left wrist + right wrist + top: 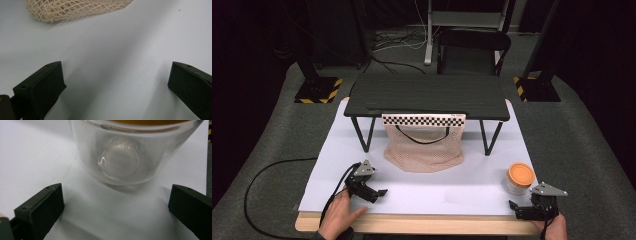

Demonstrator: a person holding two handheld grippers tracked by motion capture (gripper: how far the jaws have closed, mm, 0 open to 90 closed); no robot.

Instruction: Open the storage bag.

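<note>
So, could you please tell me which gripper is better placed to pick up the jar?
The right gripper: its jaws are open, with the orange-lidded jar just ahead of them. The left gripper sits near the mesh bag, across the table.

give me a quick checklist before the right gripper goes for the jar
1. Right gripper jaws open: ok, spread wide, nothing between them.
2. Jar ahead of the jaws: ok, centred, not yet between them.
3. Orange lid on the jar: ok.
4. Jar upright on the white sheet: ok.
5. Left gripper clear of the jar: ok, open, far side near the mesh bag.
6. Lid tightness: cannot tell.
</note>
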